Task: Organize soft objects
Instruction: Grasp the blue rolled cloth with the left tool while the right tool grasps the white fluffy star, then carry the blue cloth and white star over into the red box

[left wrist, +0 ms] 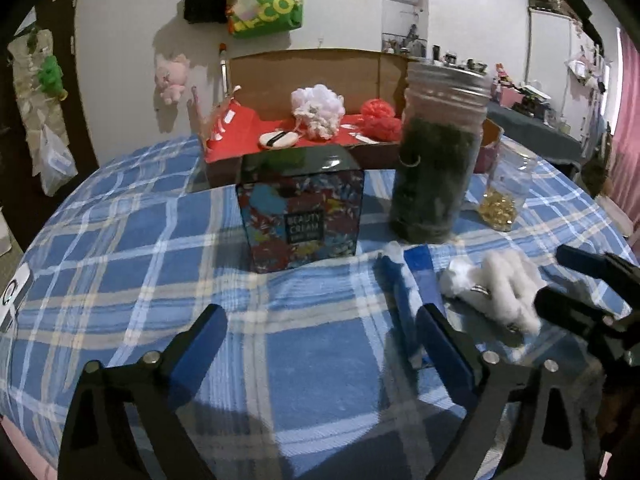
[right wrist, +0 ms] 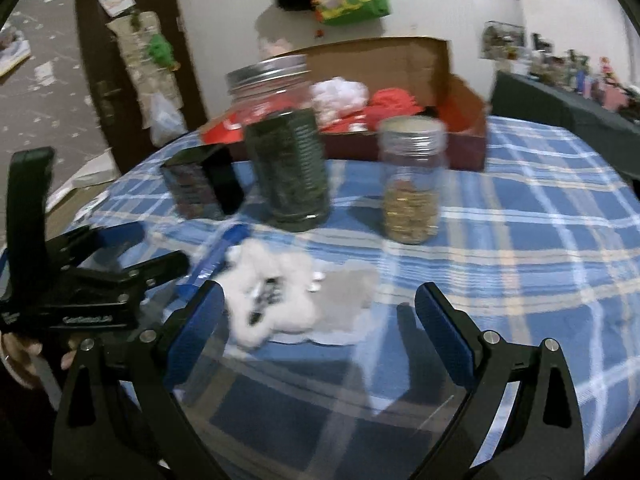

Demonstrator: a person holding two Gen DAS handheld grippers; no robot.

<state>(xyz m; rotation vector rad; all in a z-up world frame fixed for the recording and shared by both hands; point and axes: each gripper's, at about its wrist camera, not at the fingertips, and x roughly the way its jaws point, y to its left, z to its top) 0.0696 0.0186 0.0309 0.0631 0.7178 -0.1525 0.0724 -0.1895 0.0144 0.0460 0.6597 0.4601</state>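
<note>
Right gripper spread, empty, low over surface; you're lining up on white fluffy toy beside its left finger. Left gripper spread, empty. Cardboard box behind already holds poufs, likely destination.

The desk wears a blue cloth checked with white and beige stripes. At its middle stands a black-topped box patterned in red, blue and white leaves, with a dark label. Behind the box, a brown cardboard carton has a red lining, holding a white puff and a red puff. Right of the box, a silver-lidded jar shows dark green contents; beyond it a clear jar holds golden-yellow pieces. Nearer than the box lies white fluffy cotton. The fingers are black with blue pads.
</note>
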